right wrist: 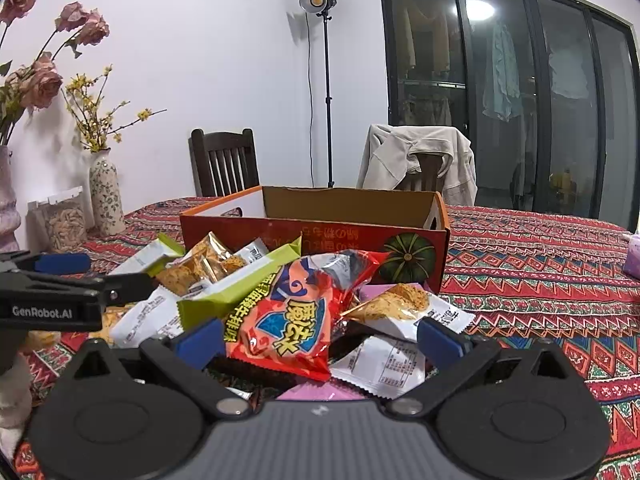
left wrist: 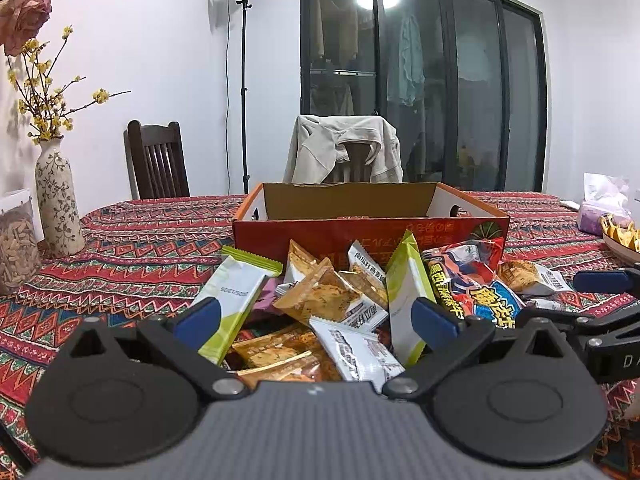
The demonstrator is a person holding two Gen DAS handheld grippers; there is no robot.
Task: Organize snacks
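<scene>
The snack packets lie in a loose heap on the surface, just in front of the open cardboard box. The left hand-held gripper and the right hand-held gripper both stand wide open over the near edge of the heap and grip nothing. Right of the box the patterned cloth is free. At the left edge stand a vase and a jar. Two chairs stand behind the surface.
</scene>
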